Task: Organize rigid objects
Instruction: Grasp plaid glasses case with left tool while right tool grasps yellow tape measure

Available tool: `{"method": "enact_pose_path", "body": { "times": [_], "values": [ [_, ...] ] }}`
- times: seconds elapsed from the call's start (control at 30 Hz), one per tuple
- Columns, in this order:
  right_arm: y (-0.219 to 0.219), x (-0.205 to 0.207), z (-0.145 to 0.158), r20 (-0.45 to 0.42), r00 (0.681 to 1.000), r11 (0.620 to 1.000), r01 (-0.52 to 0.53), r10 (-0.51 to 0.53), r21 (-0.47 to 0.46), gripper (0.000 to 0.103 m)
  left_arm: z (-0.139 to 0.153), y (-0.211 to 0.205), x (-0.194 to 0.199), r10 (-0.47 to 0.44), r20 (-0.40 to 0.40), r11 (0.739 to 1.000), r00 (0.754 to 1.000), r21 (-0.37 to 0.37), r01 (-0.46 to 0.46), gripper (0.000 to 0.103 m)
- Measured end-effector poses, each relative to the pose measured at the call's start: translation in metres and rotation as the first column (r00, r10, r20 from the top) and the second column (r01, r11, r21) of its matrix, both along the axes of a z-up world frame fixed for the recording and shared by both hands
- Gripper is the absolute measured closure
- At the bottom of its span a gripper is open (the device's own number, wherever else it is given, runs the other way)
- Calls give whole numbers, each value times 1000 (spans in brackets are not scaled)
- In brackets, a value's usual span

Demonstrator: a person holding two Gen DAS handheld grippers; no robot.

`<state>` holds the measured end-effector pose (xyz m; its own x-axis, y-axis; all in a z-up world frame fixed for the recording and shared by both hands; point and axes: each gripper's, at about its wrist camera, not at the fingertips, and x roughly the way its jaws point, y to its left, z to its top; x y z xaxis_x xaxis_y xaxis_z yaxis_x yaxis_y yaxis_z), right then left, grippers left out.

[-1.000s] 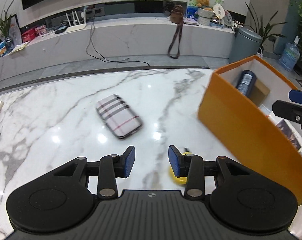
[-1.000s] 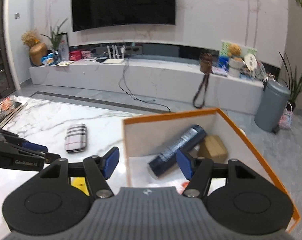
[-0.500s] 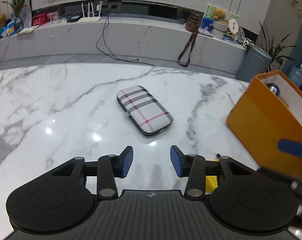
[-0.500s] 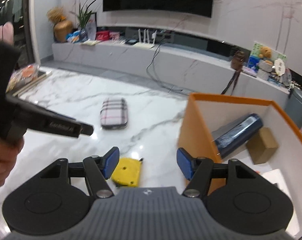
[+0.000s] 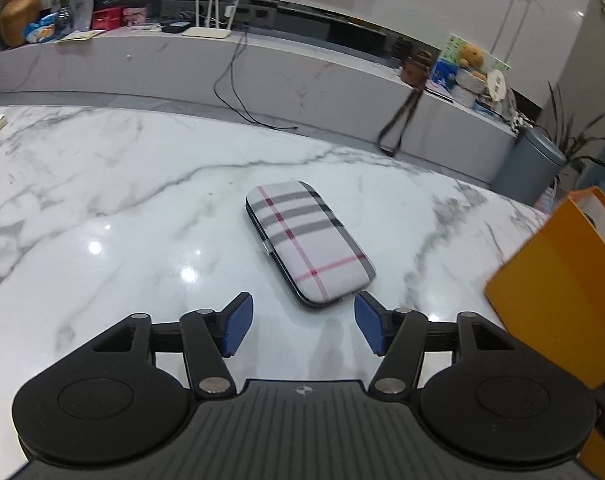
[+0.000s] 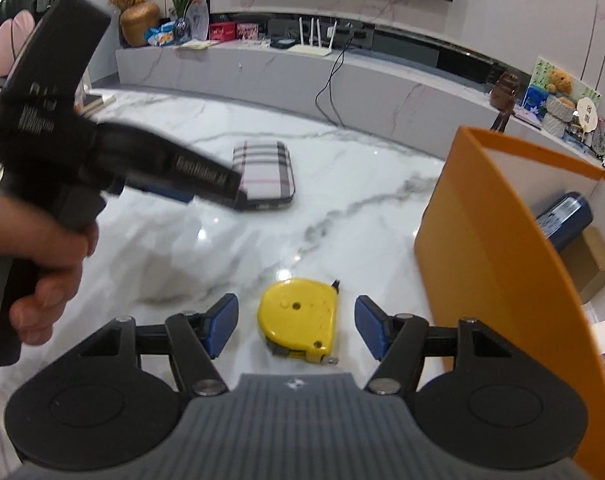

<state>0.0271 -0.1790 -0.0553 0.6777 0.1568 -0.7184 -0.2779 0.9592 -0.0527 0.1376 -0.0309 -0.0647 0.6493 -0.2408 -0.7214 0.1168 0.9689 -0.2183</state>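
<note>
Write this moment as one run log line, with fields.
left tongs: open, facing plaid case | right tongs: open, around yellow tape measure, not closed | orange box: holds blue bottle

The left gripper (image 5: pixel 303 330) hangs low over the marble table (image 5: pixel 102 216), its blue-padded jaws spread wide with nothing between them. Just ahead of the fingertips lies a plaid case (image 5: pixel 308 242), flat and angled across the tabletop. Off to the right stands an orange box (image 5: pixel 558 300), apart from the case. A grey bin (image 5: pixel 530 164) sits on the floor beyond.
</note>
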Motion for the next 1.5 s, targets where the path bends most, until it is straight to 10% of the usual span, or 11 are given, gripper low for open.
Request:
{"method": "enact_pose_path", "body": {
  "times": [0.67,1.5],
  "values": [
    [5,16,-20,-41,999,1000,7,-7,2,35,-10,-25,28,40,15,999,999,-13,-40,14],
    [-1,19,-23,-57,998,999,-34,34,1,50,-8,-5,17,-126,8,991,992,50,126,30]
  ]
}}
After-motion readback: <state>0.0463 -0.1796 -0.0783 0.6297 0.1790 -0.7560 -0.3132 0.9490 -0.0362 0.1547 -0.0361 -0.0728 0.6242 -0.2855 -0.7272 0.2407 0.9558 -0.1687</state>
